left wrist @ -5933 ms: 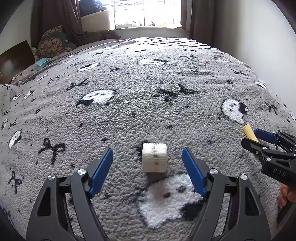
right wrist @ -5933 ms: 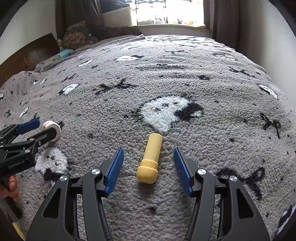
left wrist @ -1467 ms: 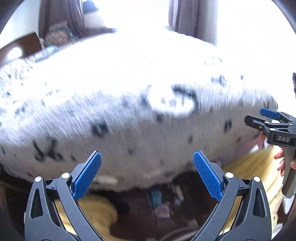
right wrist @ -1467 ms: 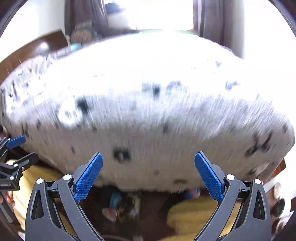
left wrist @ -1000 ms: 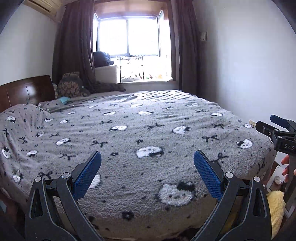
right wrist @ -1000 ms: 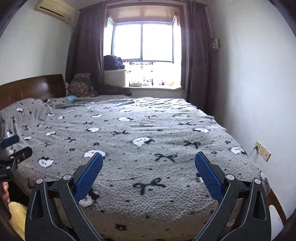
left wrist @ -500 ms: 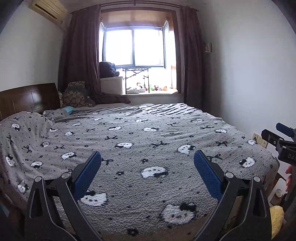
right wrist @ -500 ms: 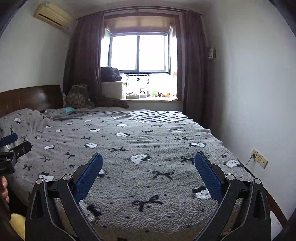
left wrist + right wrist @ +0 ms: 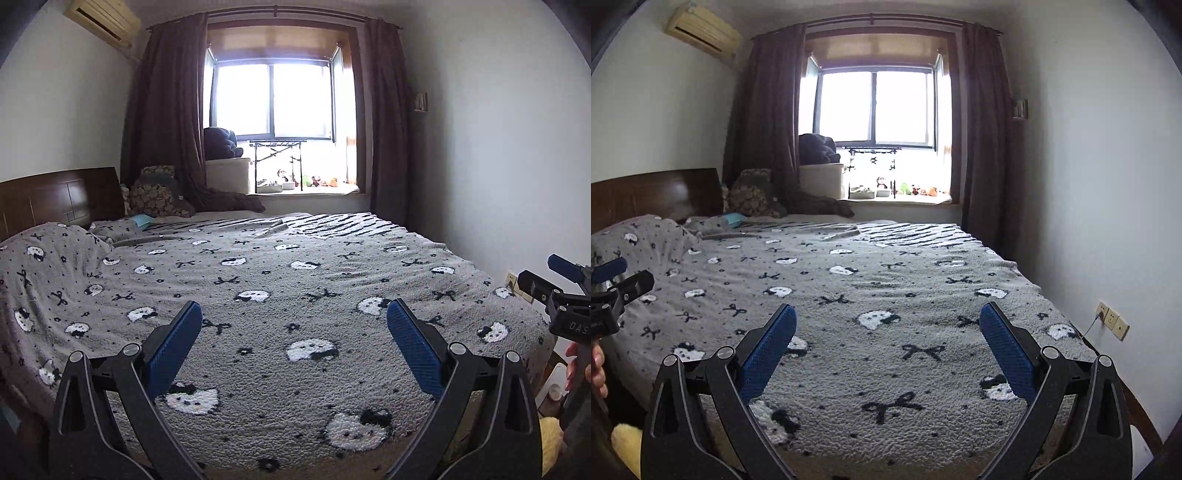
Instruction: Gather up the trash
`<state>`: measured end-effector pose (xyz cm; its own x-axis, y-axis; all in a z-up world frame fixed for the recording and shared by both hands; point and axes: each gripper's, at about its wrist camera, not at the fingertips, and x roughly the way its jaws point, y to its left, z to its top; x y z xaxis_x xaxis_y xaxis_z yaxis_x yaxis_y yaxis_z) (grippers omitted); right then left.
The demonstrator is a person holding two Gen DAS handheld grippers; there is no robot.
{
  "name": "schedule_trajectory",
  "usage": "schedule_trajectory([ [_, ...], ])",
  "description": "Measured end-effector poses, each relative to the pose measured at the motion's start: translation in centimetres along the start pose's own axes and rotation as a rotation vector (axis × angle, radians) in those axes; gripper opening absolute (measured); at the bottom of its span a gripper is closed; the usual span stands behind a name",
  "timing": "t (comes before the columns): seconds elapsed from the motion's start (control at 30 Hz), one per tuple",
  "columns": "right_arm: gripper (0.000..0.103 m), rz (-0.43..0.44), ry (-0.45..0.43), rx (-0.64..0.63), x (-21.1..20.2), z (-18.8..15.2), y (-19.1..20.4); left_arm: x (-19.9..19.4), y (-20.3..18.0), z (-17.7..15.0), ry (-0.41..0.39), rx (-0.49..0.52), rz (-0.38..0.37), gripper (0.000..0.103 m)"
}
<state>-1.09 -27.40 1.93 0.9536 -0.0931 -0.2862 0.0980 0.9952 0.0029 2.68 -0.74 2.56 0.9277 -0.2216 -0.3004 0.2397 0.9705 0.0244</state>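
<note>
My left gripper (image 9: pixel 293 314) is open with nothing between its blue pads, held above the foot of the bed. My right gripper (image 9: pixel 888 314) is open and empty too, level with it. Each shows at the edge of the other's view: the right gripper (image 9: pixel 554 291) in a hand at the right, the left gripper (image 9: pixel 620 280) at the left. The grey fleece blanket (image 9: pixel 295 280) with cat faces and bows covers the bed. No trash lies on the blanket where I can see it.
A wooden headboard (image 9: pixel 55 195) and pillows (image 9: pixel 159 192) stand at the far left, with a window (image 9: pixel 273 99) and dark curtains behind. A white wall with sockets (image 9: pixel 1112 319) runs along the right. Something yellow and fluffy (image 9: pixel 550 439) lies on the floor by the bed.
The white cube and yellow tube from several seconds ago are out of view. Both grippers, open and empty, rose from the bed's lower edge and now look across the whole bed.
</note>
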Motion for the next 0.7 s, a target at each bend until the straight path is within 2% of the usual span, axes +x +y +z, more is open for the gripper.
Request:
schedule_trajectory([
  [0.7,0.1,0.006,0.0,-0.004,-0.04,0.14,0.49,-0.15,-0.07,0.12,-0.002,0.0,-0.001,0.095],
])
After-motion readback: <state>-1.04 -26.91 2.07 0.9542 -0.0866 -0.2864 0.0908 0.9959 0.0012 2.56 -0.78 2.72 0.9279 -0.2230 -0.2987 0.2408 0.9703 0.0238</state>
